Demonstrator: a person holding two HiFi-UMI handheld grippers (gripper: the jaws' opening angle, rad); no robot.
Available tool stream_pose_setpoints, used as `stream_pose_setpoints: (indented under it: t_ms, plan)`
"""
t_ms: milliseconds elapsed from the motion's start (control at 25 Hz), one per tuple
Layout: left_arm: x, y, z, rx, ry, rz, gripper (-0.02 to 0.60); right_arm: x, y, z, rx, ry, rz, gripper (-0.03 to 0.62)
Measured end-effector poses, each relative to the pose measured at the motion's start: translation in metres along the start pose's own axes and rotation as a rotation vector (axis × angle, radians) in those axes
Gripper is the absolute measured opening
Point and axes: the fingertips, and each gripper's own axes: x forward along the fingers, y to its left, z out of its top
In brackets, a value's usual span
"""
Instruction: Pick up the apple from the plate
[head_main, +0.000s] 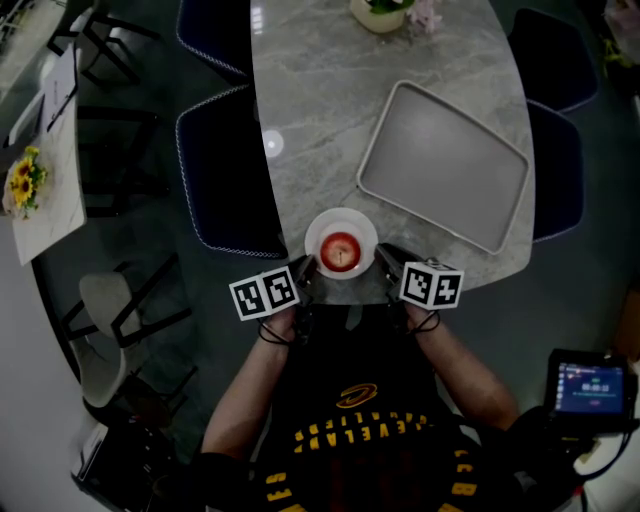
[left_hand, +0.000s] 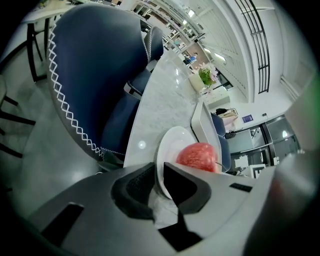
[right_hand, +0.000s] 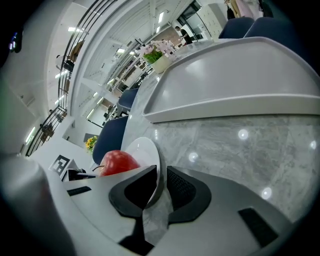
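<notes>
A red apple (head_main: 341, 250) lies on a small white plate (head_main: 318, 232) at the near edge of the grey marble table (head_main: 320, 120). My left gripper (head_main: 308, 268) is at the plate's left side and my right gripper (head_main: 385, 256) at its right side. In the left gripper view the plate's rim (left_hand: 170, 145) runs between the jaws of the left gripper (left_hand: 159, 180), which is shut on it, with the apple (left_hand: 197, 156) just beyond. In the right gripper view the right gripper (right_hand: 161, 185) pinches the plate's rim (right_hand: 145, 150) in the same way, beside the apple (right_hand: 117, 162).
A large grey tray (head_main: 445, 165) lies on the table behind and right of the plate. A flower pot (head_main: 385, 12) stands at the far end. Dark blue chairs (head_main: 225, 170) flank the table on both sides. A handheld screen (head_main: 590, 385) sits at the lower right.
</notes>
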Motion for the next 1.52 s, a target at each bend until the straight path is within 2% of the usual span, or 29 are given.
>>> stream_pose_setpoints:
  t_ms: [240,440,520,560,600,880,1120,1520]
  plan:
    - [-0.015,-0.002,0.005,-0.031,-0.043,-0.047,0.044,-0.016,-0.002,0.015,-0.001,-0.067,-0.036,0.049]
    - [-0.03,-0.01,0.013,-0.003,-0.12,-0.061,0.043,-0.037,0.004,0.031,-0.064,-0.141,-0.047,0.048]
    - [-0.037,-0.017,0.019,0.044,-0.163,-0.06,0.043,-0.044,0.008,0.037,-0.096,-0.165,-0.045,0.046]
    - [-0.042,-0.02,0.023,0.073,-0.189,-0.058,0.018,-0.048,0.011,0.04,-0.112,-0.178,-0.042,0.042]
    - [-0.048,-0.025,0.027,0.103,-0.215,-0.057,0.0,-0.052,0.015,0.043,-0.127,-0.194,-0.035,0.006]
    - [-0.092,-0.083,0.043,0.327,-0.348,-0.107,0.0,-0.088,0.076,0.063,-0.276,-0.344,0.076,0.006]
    - [-0.125,-0.141,0.048,0.523,-0.45,-0.126,0.0,-0.127,0.122,0.086,-0.426,-0.502,0.082,0.006]
    - [-0.171,-0.213,0.046,0.678,-0.566,-0.237,0.0,-0.179,0.186,0.102,-0.591,-0.662,0.156,0.006]
